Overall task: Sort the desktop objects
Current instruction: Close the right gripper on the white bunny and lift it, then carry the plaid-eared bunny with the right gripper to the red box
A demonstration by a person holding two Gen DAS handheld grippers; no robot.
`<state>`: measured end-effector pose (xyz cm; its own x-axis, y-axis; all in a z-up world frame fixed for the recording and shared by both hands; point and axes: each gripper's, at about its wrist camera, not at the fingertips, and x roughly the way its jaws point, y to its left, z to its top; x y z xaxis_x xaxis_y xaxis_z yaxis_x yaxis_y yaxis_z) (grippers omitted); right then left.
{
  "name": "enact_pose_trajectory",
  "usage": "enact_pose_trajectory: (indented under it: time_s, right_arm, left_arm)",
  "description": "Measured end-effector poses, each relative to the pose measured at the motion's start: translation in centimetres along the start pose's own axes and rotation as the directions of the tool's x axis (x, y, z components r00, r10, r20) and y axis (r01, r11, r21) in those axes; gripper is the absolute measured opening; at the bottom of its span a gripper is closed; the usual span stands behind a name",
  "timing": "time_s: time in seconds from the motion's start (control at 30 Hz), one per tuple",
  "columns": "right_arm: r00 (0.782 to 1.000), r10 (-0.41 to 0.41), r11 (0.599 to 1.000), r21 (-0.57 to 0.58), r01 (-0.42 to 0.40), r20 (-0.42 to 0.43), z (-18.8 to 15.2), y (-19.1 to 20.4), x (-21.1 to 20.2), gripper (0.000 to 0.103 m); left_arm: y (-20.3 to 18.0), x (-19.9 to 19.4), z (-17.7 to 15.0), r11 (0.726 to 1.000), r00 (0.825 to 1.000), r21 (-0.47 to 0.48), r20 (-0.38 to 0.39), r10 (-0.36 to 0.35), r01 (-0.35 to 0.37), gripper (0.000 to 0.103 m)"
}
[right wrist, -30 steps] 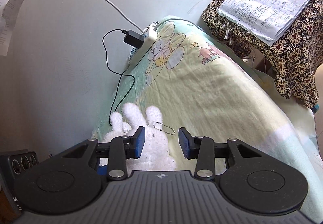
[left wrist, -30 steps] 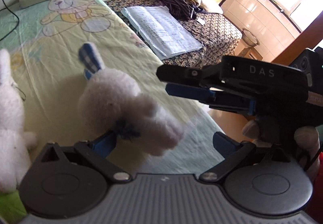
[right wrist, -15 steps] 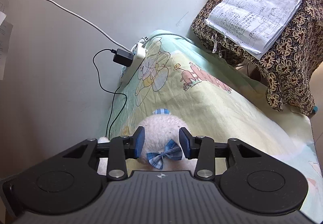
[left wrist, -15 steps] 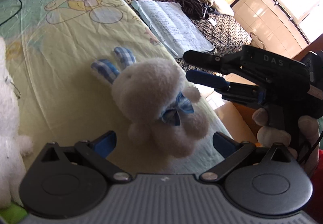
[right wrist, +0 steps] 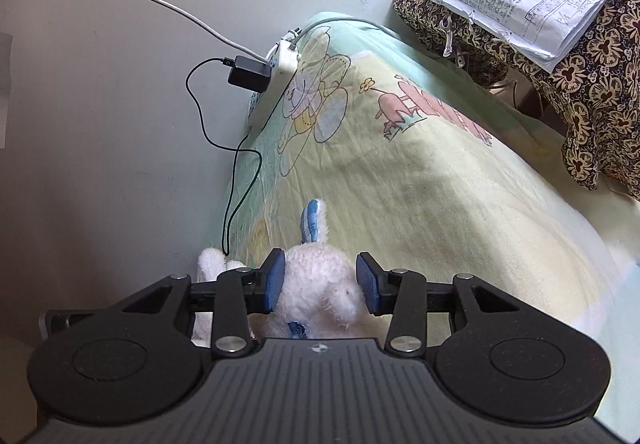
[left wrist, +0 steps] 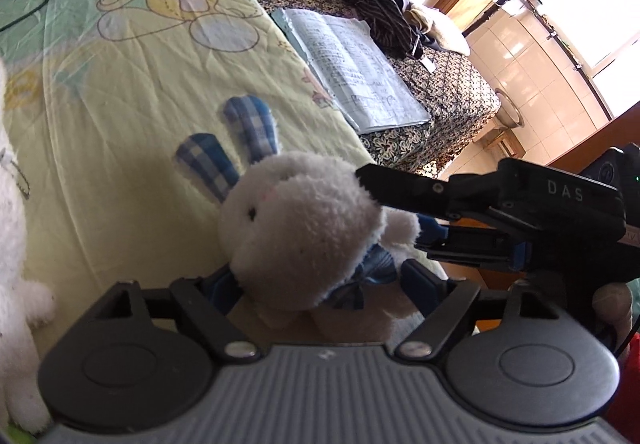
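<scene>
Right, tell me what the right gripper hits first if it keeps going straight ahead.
The toy rabbit: its white body already sits between the right gripper fingers, so it meets that before the bedsheet beyond.

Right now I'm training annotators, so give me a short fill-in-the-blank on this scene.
1. The stuffed rabbit has ears checked in white and ____.
2. The black charger is plugged into a white ____.
3. The rabbit sits between the fingers of the right gripper and also the ____ gripper.

Missing: blue; power strip; left
</scene>
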<state>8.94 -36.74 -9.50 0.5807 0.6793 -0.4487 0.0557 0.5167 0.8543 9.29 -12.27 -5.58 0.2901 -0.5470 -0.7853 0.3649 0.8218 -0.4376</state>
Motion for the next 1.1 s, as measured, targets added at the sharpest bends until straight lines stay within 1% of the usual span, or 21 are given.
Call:
enact_pose_trajectory:
  time_s: [0.03,0.13,0.2,0.27,0.37,0.53,0.67,0.77,0.87,0.93,1.1]
  right_arm:
    - [1.000,-0.005,1.000,0.010,0.005,-0.009,-0.1,-0.1,-0.2,0.044]
    - [0.999,0.011,0.998,0.063,-0.009,-0.031,-0.5,-0.5,-0.8,0.043]
    - [0.999,0.019,0.997,0.079,-0.016,-0.032,-0.9,-0.5,-1.4,0.043]
    - [0.999,0.019,0.997,0.072,-0.017,-0.034,-1.4,-0.2,-2.1,0.042]
    - [0.999,0.016,0.999,0.048,-0.014,-0.037,-2.3,0.5,-3.1,0.040]
    - [0.999,0.028,0.999,0.024,-0.027,-0.037,-4.2,1.8,-4.7,0.038]
    - [0.998,0.053,0.999,0.007,-0.052,-0.040,-5.7,2.8,-5.9,0.038]
    - [0.995,0.089,0.996,-0.026,-0.090,-0.051,-7.0,4.2,-6.5,0.038]
    - [0.988,0.138,0.988,-0.055,-0.142,-0.063,-8.1,5.6,-6.6,0.038]
    - [0.983,0.169,0.982,-0.072,-0.174,-0.079,-8.6,6.7,-6.3,0.038]
    - [0.967,0.220,0.963,-0.129,-0.236,-0.127,-10.3,10.1,-4.9,0.038]
  left_arm:
    - [-0.2,-0.1,-0.1,1.000,1.000,0.008,0.000,0.002,-0.002,0.080]
    - [-1.0,-0.6,-0.3,1.000,1.000,0.030,0.002,0.005,-0.005,0.079]
    - [-1.4,-1.0,-0.6,0.999,1.000,0.036,-0.003,0.004,-0.003,0.077]
    - [-1.8,-1.6,-0.9,0.999,1.000,0.039,-0.002,-0.001,0.001,0.076]
    - [-2.6,-2.9,-1.9,0.998,1.000,0.066,0.004,0.010,-0.011,0.076]
    - [-3.8,-5.5,-3.9,0.995,0.999,0.094,0.032,0.015,-0.018,0.076]
    - [-4.4,-8.7,-5.8,0.993,0.996,0.113,0.085,0.036,-0.045,0.076]
    - [-4.6,-11.4,-7.1,0.989,0.987,0.121,0.145,0.066,-0.084,0.076]
    - [-4.2,-14.0,-8.4,0.988,0.976,0.102,0.200,0.091,-0.113,0.076]
    - [-3.6,-15.7,-9.1,0.989,0.968,0.082,0.229,0.101,-0.123,0.076]
    - [-1.8,-20.3,-10.9,0.989,0.943,0.040,0.308,0.125,-0.144,0.076]
